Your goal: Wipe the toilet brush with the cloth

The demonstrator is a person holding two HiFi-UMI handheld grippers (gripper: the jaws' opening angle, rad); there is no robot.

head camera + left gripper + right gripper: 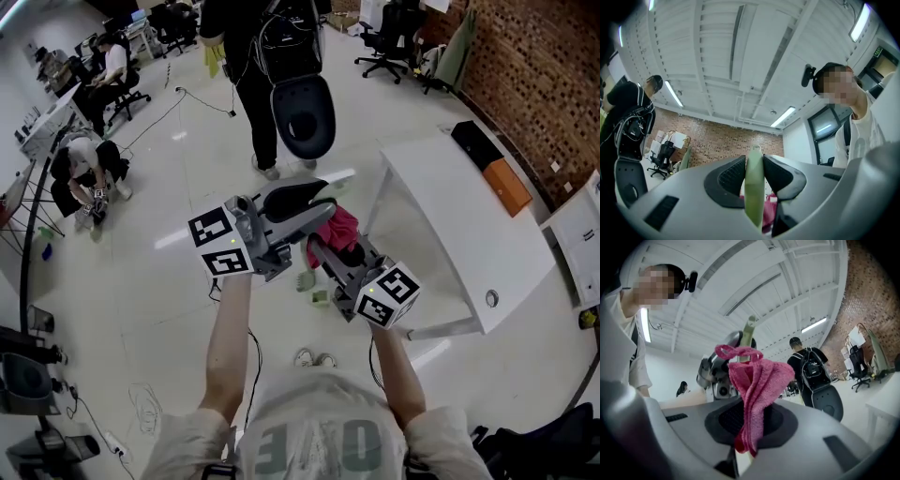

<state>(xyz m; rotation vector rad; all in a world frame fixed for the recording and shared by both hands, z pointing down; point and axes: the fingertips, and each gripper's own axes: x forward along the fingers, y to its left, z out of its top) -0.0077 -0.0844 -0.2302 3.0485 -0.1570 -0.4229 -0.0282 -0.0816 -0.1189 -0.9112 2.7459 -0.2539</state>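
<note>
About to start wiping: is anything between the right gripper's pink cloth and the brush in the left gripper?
Nothing visible does. The right gripper clamps the cloth close beside the brush handle, which the left gripper clamps.

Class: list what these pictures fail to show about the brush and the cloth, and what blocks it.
- Left gripper view: the brush shows only its handle; the left gripper hides the bristles.
- Head view: left gripper and right gripper cover where cloth meets brush.
- Right gripper view: cloth covers most of the brush.
</note>
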